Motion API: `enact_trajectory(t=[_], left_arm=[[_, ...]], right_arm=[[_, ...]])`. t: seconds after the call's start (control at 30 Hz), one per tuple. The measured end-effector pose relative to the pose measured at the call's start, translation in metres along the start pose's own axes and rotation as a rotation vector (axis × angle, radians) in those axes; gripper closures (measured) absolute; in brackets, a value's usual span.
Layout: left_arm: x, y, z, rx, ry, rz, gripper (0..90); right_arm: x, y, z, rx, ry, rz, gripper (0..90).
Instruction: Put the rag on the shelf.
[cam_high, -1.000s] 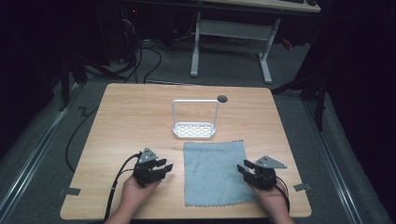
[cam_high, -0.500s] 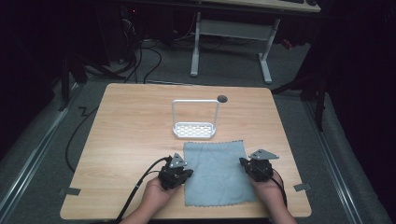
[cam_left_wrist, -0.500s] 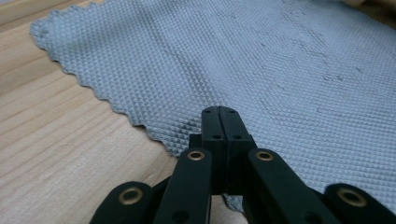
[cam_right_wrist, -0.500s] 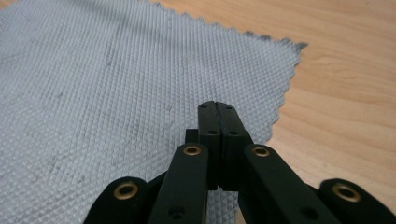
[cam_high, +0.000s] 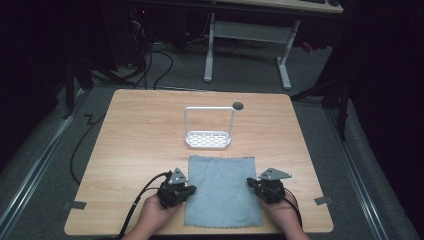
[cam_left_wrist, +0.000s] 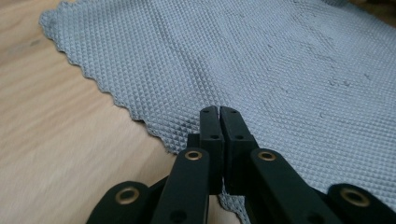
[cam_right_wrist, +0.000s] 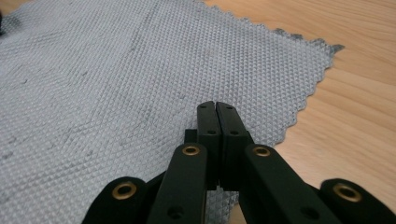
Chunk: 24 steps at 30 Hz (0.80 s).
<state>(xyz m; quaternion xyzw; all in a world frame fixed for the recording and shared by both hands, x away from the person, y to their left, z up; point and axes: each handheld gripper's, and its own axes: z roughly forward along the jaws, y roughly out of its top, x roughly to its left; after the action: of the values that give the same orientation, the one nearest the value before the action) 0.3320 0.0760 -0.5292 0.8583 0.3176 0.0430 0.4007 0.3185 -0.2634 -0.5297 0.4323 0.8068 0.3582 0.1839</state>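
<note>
The grey waffle-textured square cloth (cam_high: 222, 192) lies flat on the light wooden table (cam_high: 140, 145), near its front edge. The left gripper (cam_high: 186, 192) and right gripper (cam_high: 252, 184) sit at its opposite side edges, jaws closed together, just over the fabric.

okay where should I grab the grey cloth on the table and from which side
Probably at its two side edges near the front. The grey cloth lies flat on the table, so only its scalloped edges offer purchase. Come in low from outside, the left gripper on the left edge and the right gripper on the right.
</note>
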Motion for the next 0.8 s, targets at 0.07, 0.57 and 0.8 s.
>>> enact_trajectory(t=[0.07, 0.57, 0.8], left_arm=[[0.001, -0.003, -0.005, 0.008, -0.003, -0.011, 89.0], [-0.003, -0.034, -0.037, -0.031, 0.047, -0.040, 80.2], [0.018, -0.029, -0.043, -0.122, 0.113, -0.108, 67.2]], right_arm=[[0.004, 0.000, 0.000, 0.001, 0.008, -0.012, 89.4], [0.039, 0.006, -0.001, -0.018, 0.096, -0.097, 76.4], [0.027, 0.009, -0.007, -0.054, 0.090, -0.080, 61.0]])
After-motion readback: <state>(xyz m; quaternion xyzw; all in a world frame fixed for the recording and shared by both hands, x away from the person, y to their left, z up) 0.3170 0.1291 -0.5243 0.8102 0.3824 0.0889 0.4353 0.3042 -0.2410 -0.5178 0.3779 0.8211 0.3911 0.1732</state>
